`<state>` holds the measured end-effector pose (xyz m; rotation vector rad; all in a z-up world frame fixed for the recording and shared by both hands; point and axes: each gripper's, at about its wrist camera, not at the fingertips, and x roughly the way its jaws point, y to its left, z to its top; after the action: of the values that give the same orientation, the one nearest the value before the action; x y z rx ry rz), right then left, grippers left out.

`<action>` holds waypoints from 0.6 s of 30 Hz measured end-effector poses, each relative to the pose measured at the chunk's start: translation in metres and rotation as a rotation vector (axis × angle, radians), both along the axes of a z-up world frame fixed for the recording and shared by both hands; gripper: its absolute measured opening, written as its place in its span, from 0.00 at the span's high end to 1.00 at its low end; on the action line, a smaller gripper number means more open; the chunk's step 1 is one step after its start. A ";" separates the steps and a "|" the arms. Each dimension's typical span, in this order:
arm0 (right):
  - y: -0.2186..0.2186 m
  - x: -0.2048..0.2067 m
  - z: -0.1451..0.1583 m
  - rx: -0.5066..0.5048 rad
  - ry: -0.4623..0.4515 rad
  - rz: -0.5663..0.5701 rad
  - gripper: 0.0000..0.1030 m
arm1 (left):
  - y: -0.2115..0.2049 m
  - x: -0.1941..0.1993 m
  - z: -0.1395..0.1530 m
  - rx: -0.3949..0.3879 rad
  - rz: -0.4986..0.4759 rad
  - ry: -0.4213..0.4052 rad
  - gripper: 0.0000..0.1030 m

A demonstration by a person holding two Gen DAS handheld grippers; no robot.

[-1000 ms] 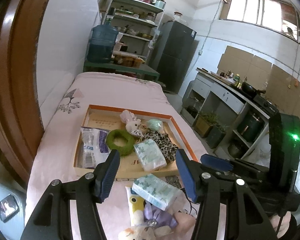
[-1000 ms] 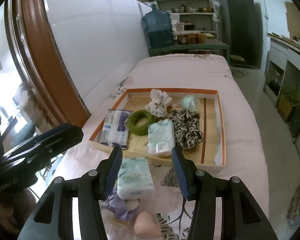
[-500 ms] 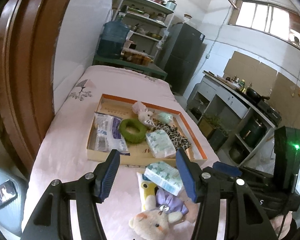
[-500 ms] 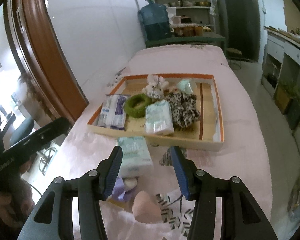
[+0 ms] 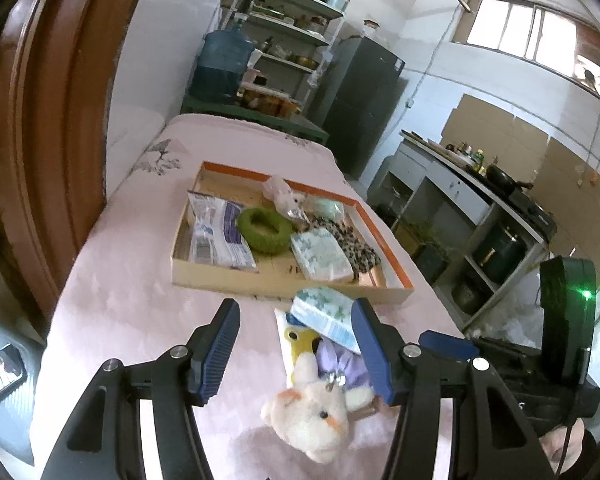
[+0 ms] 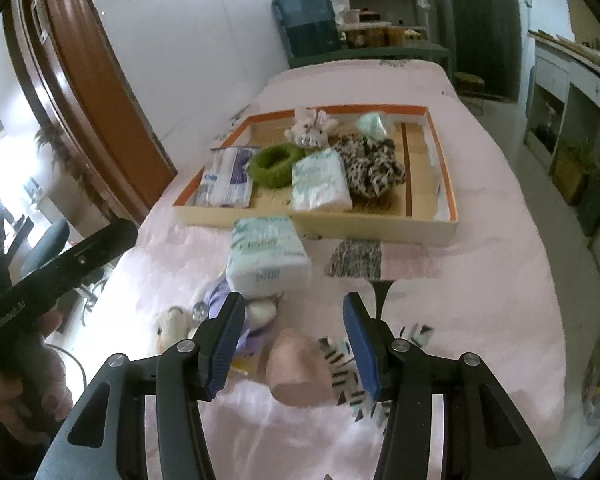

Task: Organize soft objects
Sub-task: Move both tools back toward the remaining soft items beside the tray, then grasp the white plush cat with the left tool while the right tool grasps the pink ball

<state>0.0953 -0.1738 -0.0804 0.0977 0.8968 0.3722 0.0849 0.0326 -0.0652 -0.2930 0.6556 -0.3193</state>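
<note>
An orange-rimmed wooden tray (image 5: 388, 264) (image 6: 448, 196) on the pink bed holds a blue-white pack (image 5: 216, 232), a green ring (image 6: 274, 164), a tissue pack (image 6: 320, 186), a leopard cloth (image 6: 370, 164), a small plush (image 6: 310, 126) and a mint item. In front of the tray lie a loose tissue pack (image 6: 266, 256) (image 5: 326, 312), a white plush toy (image 5: 312, 412) with purple cloth, and a pink puff (image 6: 298, 368). My left gripper (image 5: 296, 352) is open above the plush. My right gripper (image 6: 294, 344) is open above the pink puff. Both are empty.
A brown wooden door frame (image 5: 48, 128) stands left of the bed. Shelves with a blue water jug (image 5: 220, 66) and a dark fridge (image 5: 360, 96) are beyond the bed. A kitchen counter (image 5: 480, 184) runs on the right. The other gripper's body (image 6: 56, 268) shows at left.
Both grippers have drawn back toward the bed's near end, so the tray looks farther. The plush toy and pink puff have come into fuller view. Both stay open.
</note>
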 end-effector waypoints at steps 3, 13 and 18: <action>0.001 -0.004 -0.005 0.000 0.014 0.003 0.49 | -0.002 -0.003 -0.007 -0.001 -0.021 0.009 0.44; 0.000 -0.015 -0.018 0.011 0.049 0.000 0.49 | -0.014 -0.013 -0.027 -0.016 -0.100 0.039 0.44; 0.003 -0.021 -0.025 0.007 0.065 0.009 0.49 | -0.017 -0.017 -0.038 -0.025 -0.116 0.060 0.44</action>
<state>0.0745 -0.1703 -0.1056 0.1131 0.9607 0.3820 0.0683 0.0159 -0.1032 -0.2898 0.7297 -0.4307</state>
